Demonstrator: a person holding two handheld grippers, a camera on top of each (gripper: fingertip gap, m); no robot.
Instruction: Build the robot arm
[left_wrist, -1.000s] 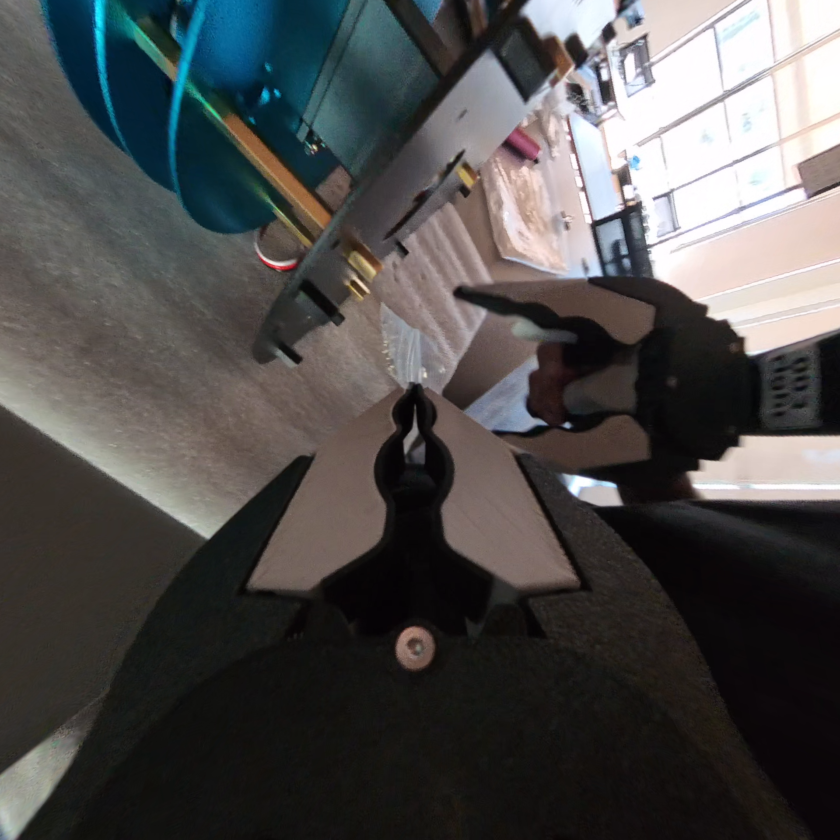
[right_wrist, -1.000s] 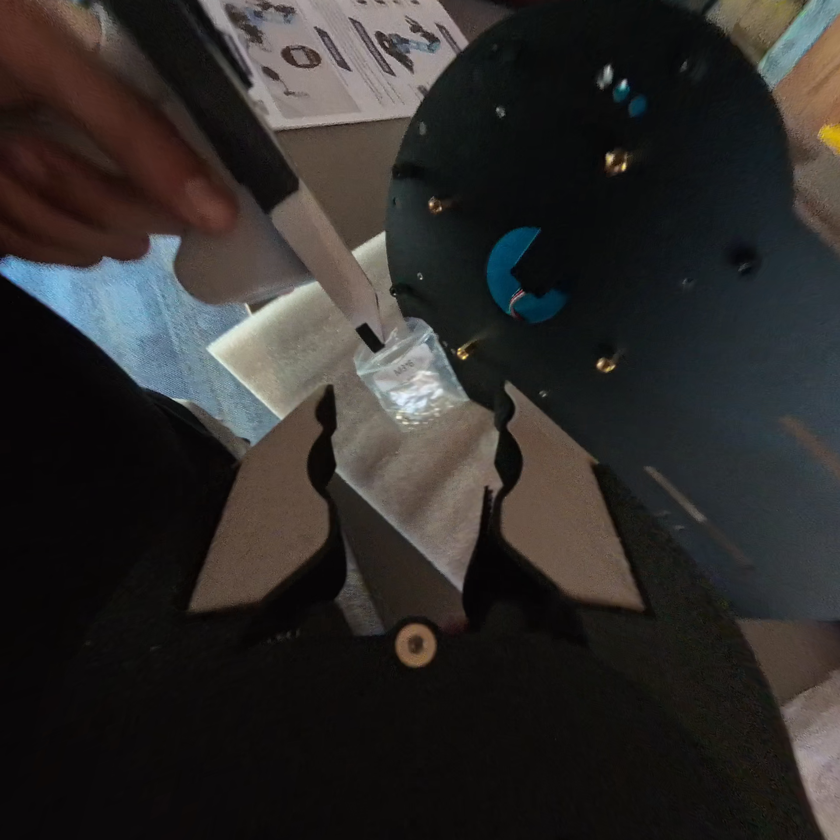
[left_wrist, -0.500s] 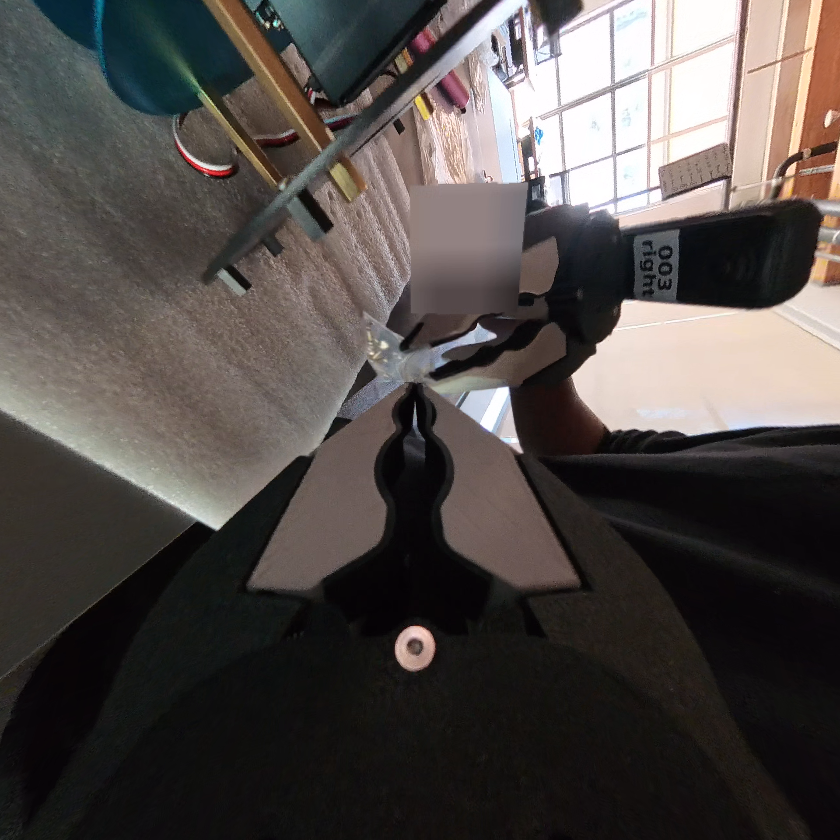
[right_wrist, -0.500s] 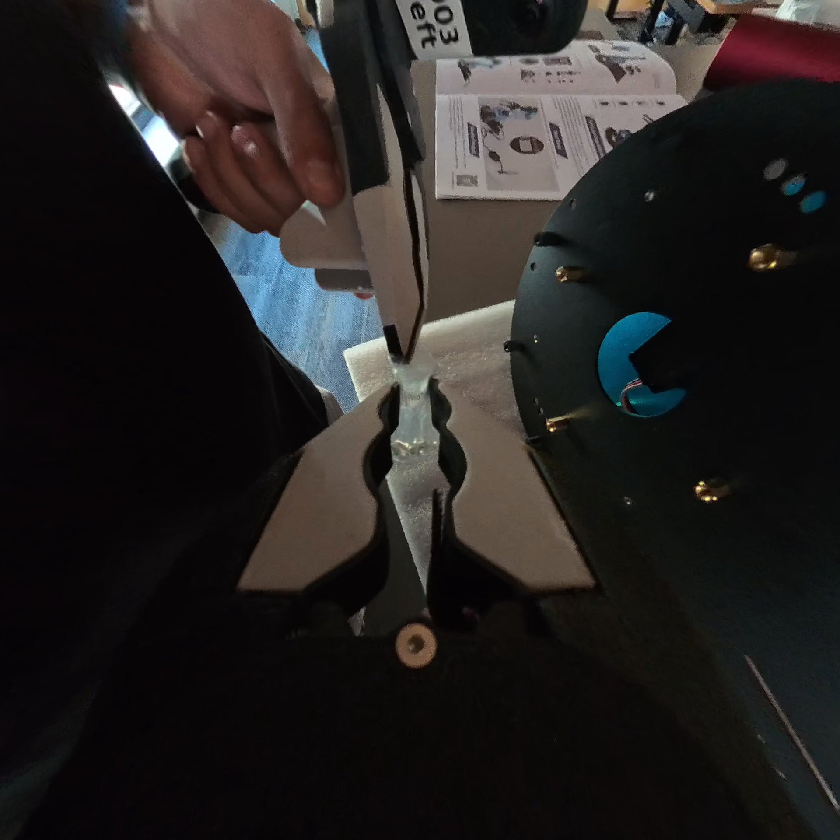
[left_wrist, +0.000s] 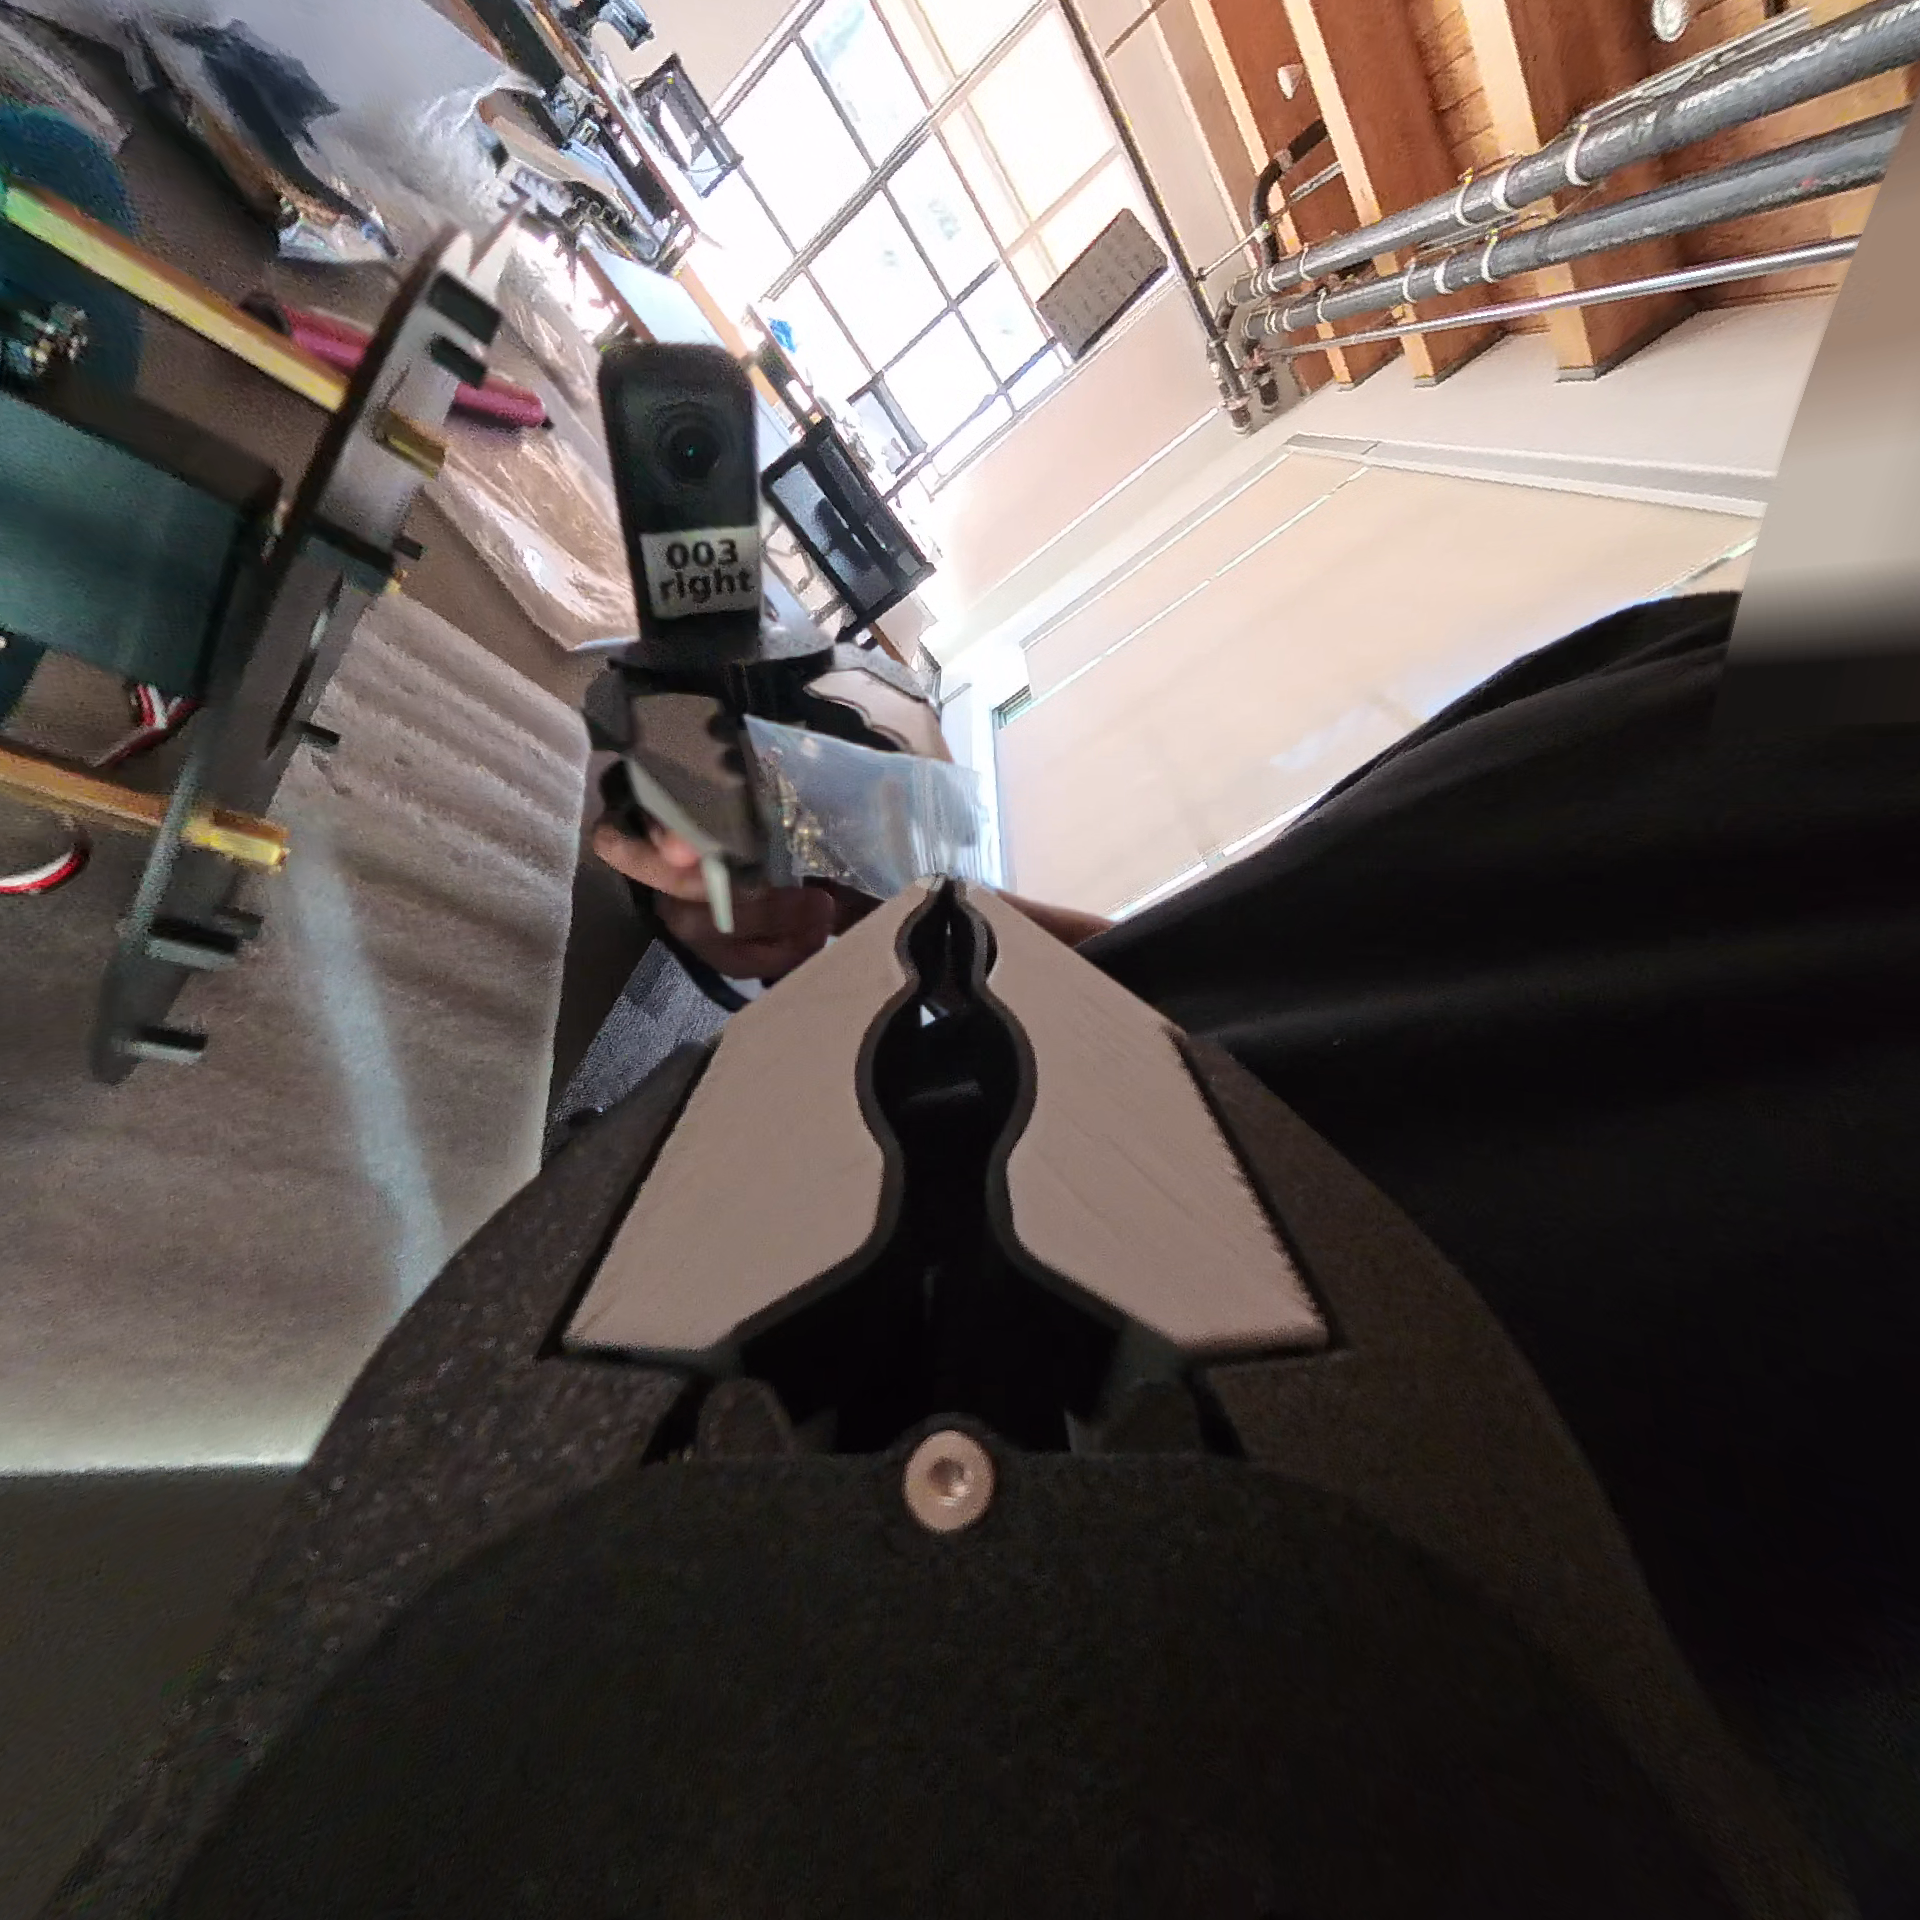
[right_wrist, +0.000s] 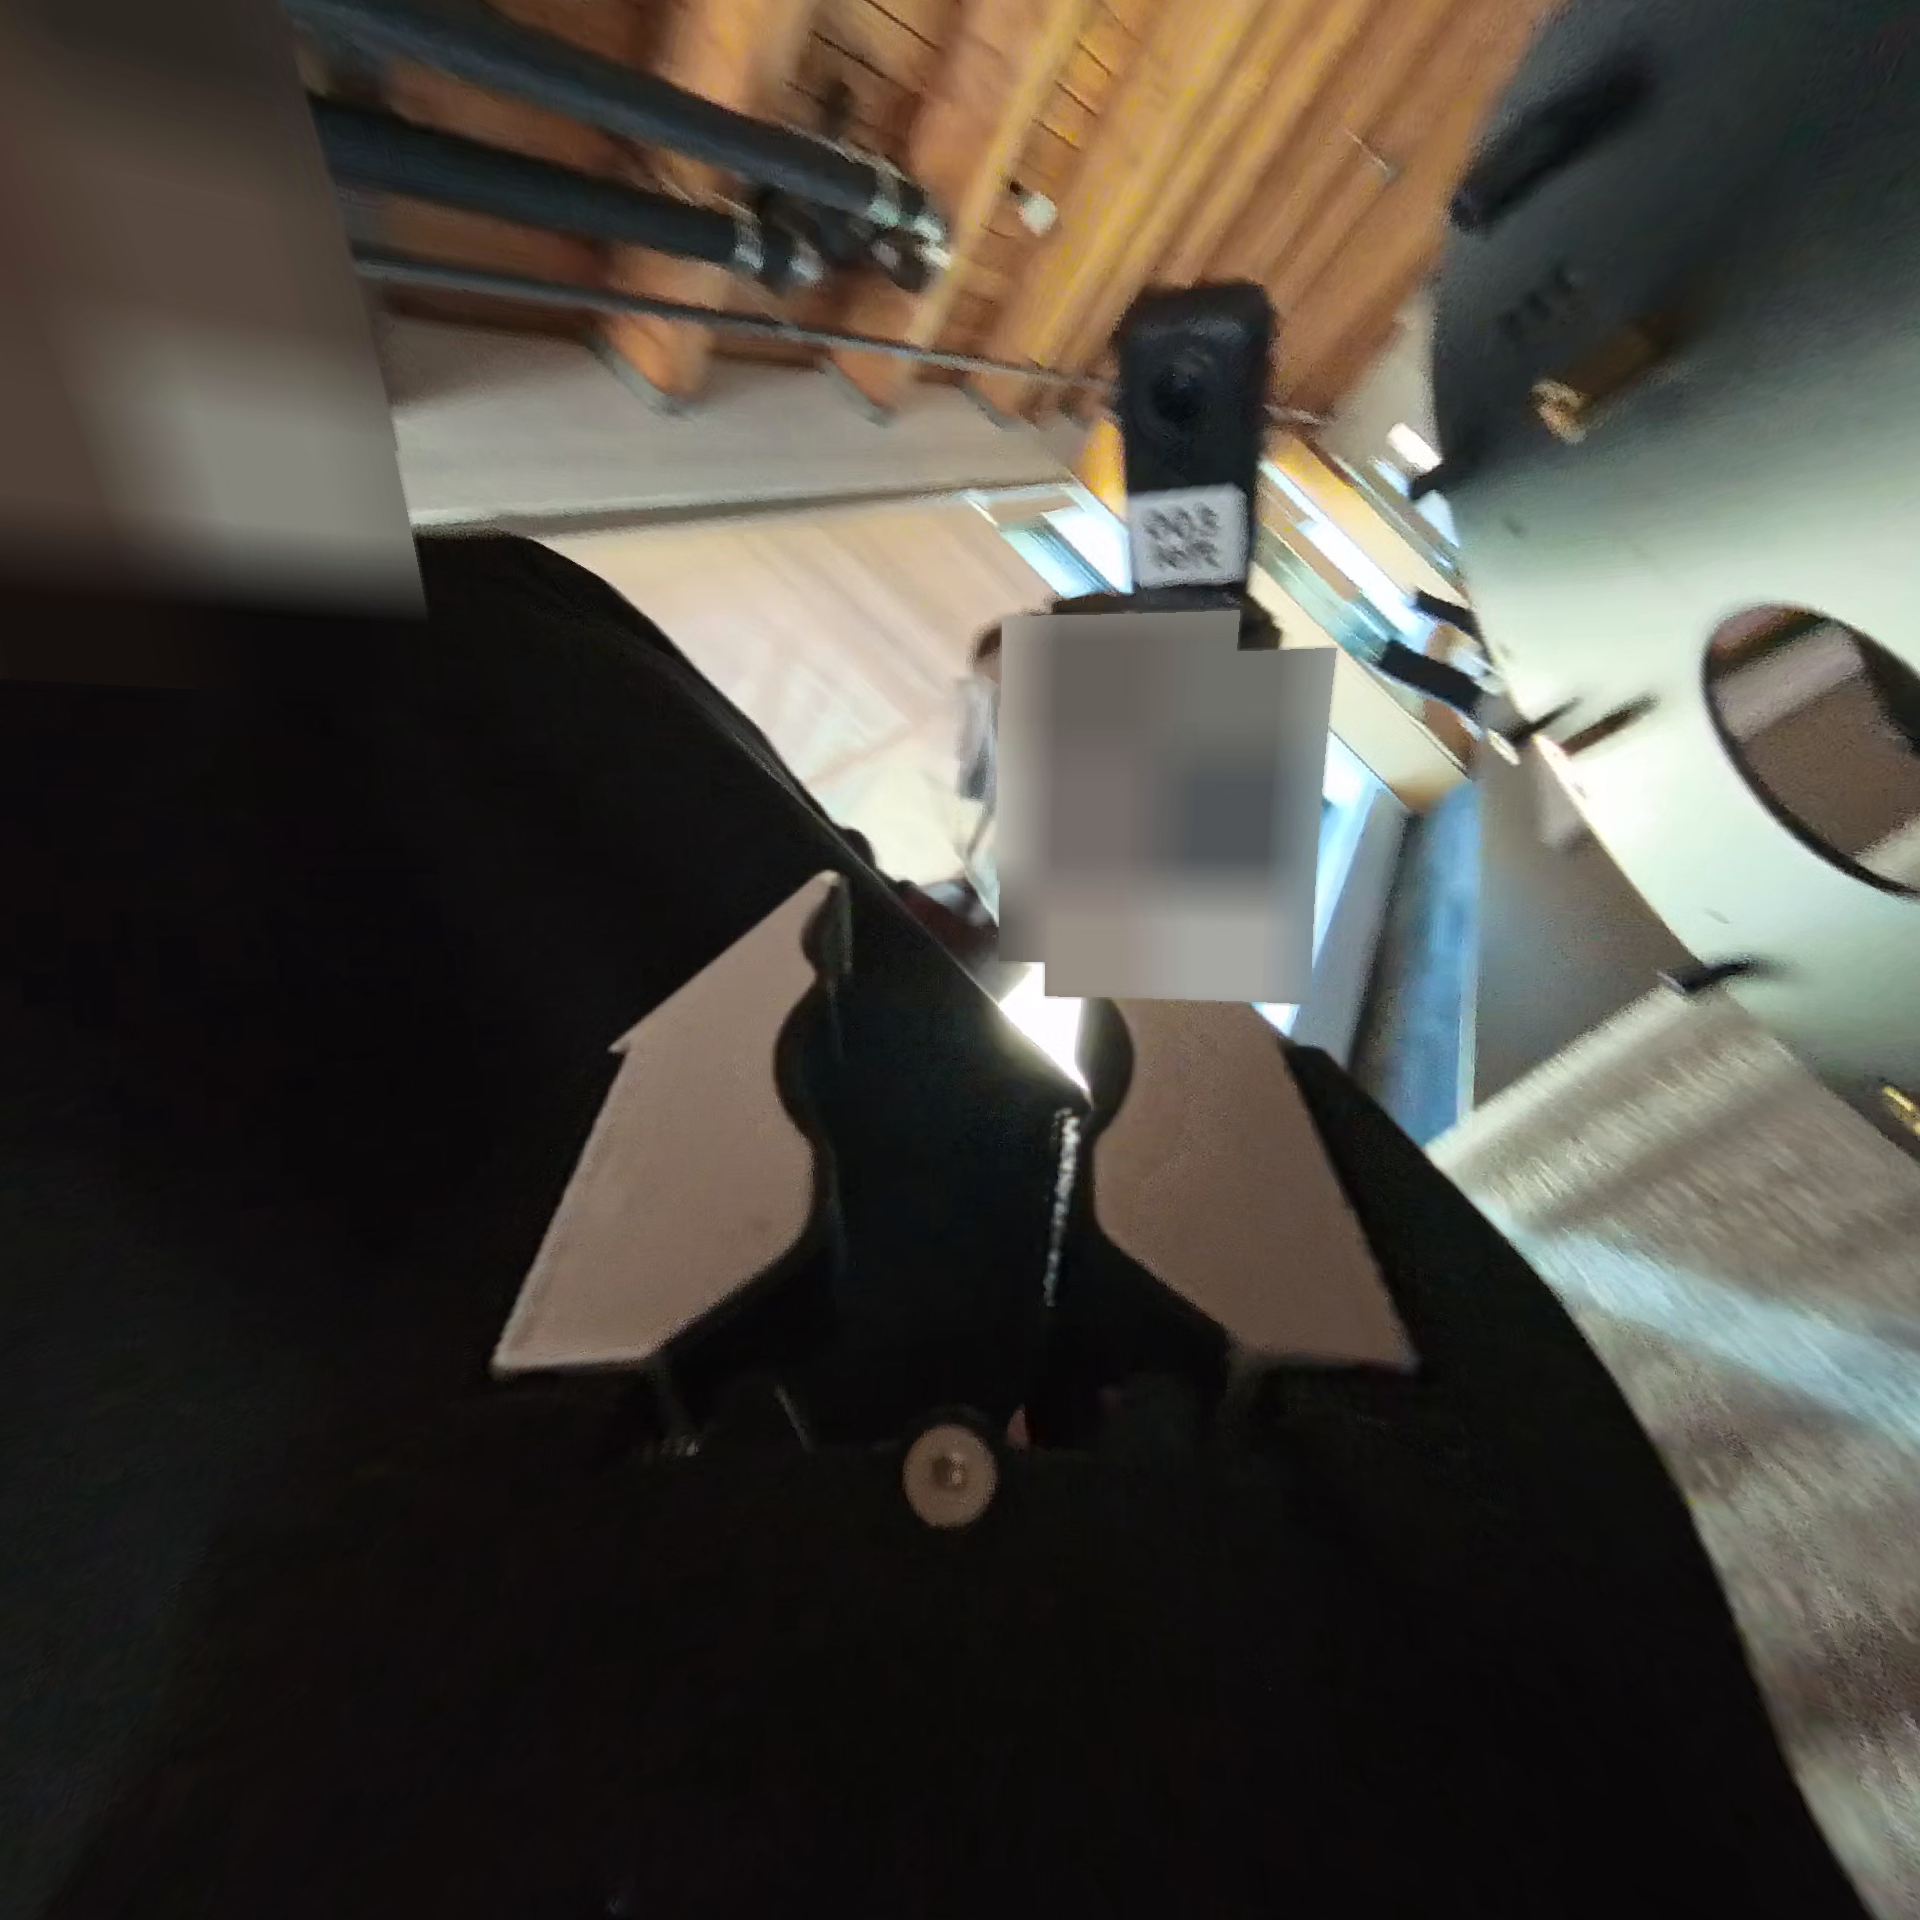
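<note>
A small clear plastic bag of screws (left_wrist: 873, 810) hangs in the air between my two grippers. My left gripper (left_wrist: 940, 896) is shut on the bag's lower edge, and a sliver of plastic shows inside its jaws. My right gripper (left_wrist: 769, 769) faces the left one head-on, with the bag between its fingers. In the right wrist view my right gripper (right_wrist: 961, 966) has its fingers apart. A thin pale strip (right_wrist: 1060, 1195), likely the bag's edge, lies along the right finger. A mosaic patch hides that fingertip and most of the left gripper (right_wrist: 1190, 395) beyond.
A black round plate with brass standoffs (left_wrist: 301, 644) on a teal body (left_wrist: 94, 540) stands at left on a grey foam mat (left_wrist: 447, 779). It also shows blurred in the right wrist view (right_wrist: 1662, 312). A person's dark clothing (left_wrist: 1558, 1039) fills the right side. Only a small space, under 4 cm, lies between the two pairs of fingers.
Both grippers have swung up from the mat and now face each other with the bag between them. The right gripper's fingers, narrowed around the bag half a second ago, now stand wider apart.
</note>
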